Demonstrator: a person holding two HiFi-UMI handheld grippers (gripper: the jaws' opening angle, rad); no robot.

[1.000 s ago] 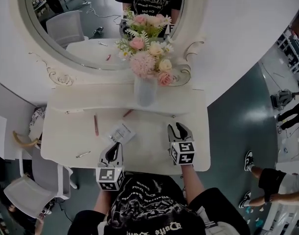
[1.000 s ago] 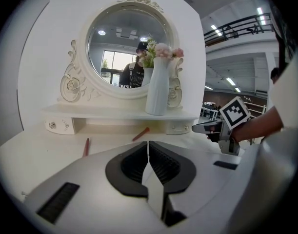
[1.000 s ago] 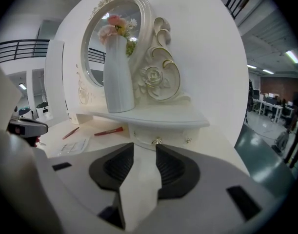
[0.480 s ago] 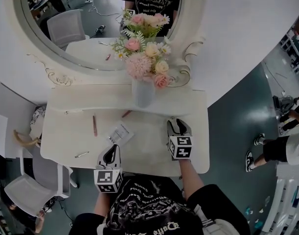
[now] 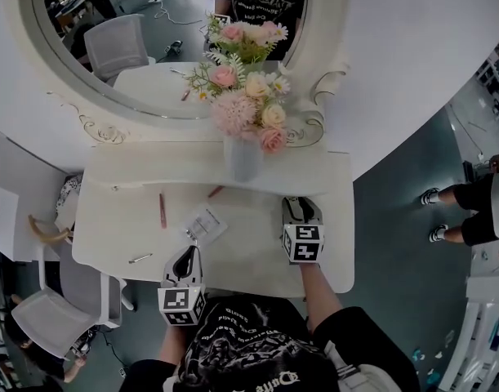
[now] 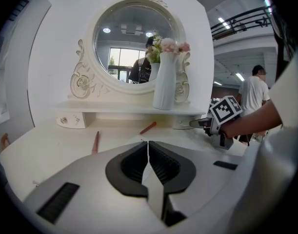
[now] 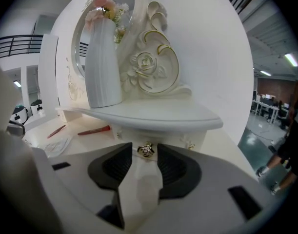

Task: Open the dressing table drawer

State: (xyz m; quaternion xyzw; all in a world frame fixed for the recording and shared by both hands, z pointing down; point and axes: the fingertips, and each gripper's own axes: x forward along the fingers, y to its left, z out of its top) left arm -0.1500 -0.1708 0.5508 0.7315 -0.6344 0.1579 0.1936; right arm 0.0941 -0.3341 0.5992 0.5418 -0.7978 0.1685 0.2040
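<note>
The white dressing table (image 5: 257, 256) has a raised shelf (image 7: 153, 115) with a small drawer (image 7: 180, 139) under its right end. The drawer's gold knob (image 7: 147, 150) lies between the tips of my right gripper (image 7: 145, 156). Its jaws stand apart, and a little gap shows on each side of the knob. In the head view the right gripper (image 5: 300, 206) reaches under the shelf edge, so the drawer is hidden there. My left gripper (image 5: 189, 256) hovers over the table's front edge, and in its own view the left gripper (image 6: 148, 147) is shut on nothing.
A white vase of flowers (image 5: 242, 158) stands on the shelf in front of the round mirror (image 5: 143, 47). Two red pencils (image 5: 162, 209) (image 5: 215, 191), a small packet (image 5: 204, 223) and a metal clip (image 5: 139, 258) lie on the tabletop. A second small drawer (image 6: 70, 120) sits at the shelf's left.
My right gripper has edged forward to the shelf, its tips now under the shelf edge. The left gripper has hardly moved.
</note>
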